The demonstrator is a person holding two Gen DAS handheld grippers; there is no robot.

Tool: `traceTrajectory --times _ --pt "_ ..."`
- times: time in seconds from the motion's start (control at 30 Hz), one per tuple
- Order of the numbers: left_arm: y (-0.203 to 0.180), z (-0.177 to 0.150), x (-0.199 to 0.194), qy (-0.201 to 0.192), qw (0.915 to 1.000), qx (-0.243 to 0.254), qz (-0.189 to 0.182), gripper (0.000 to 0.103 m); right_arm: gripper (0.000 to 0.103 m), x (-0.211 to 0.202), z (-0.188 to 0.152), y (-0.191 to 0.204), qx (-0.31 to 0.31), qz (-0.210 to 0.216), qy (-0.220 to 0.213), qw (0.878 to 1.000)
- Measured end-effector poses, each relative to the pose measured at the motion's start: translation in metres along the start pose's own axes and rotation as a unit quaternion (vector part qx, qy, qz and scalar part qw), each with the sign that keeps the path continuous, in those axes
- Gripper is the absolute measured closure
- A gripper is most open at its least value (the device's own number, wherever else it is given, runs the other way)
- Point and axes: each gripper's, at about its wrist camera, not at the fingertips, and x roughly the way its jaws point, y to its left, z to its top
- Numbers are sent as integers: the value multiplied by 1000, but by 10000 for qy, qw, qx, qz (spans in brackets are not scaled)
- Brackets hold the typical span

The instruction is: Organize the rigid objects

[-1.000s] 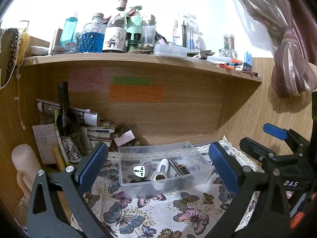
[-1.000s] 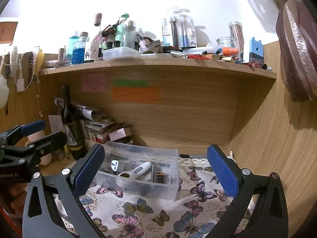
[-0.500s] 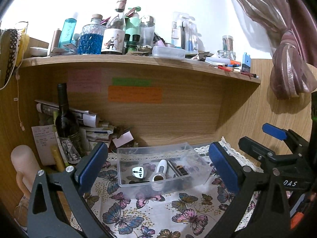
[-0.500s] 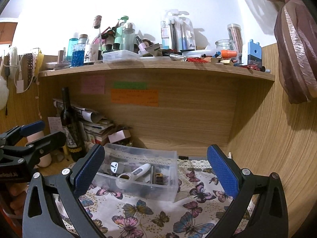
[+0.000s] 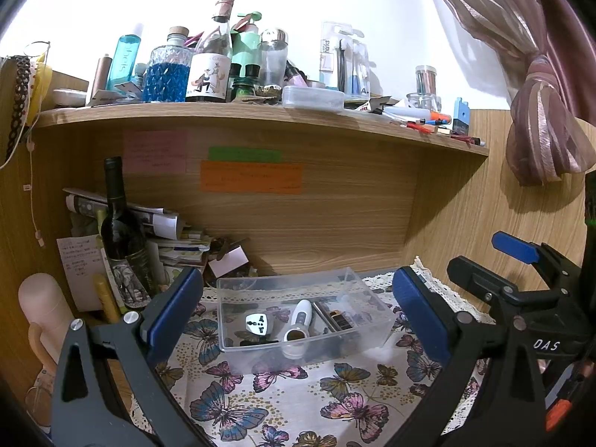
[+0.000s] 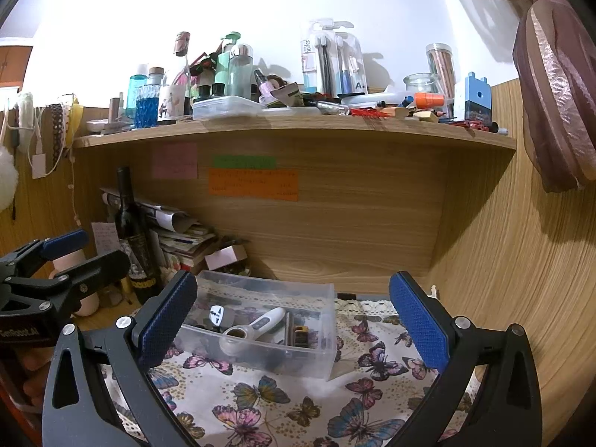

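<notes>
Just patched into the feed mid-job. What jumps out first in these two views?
The clear plastic bin on the butterfly tablecloth, centred between both open hand-held grippers, left and right; it holds a white thermometer-like device and a travel adapter. Above, the wooden shelf is crammed with bottles, and a dark wine bottle stands at the left.

left wrist: low above the butterfly cloth [image 5: 283, 402], facing the desk's back panel, looks past its blue pads, right of the wine bottle [image 5: 121, 238] | right wrist: further right, same heading, similar nearness | shared: clear plastic bin [image 5: 298, 320] [image 6: 260, 331], cluttered shelf [image 5: 260, 119] [image 6: 298, 130], sticky notes; each sees the other's gripper at its edge
</notes>
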Motion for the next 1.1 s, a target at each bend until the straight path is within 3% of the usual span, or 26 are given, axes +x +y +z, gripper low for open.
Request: traceTrajectory --times 1.1 --pt "-4 2 -1 -14 10000 -30 -1 0 0 -3 2 2 21 -53 -40 10000"
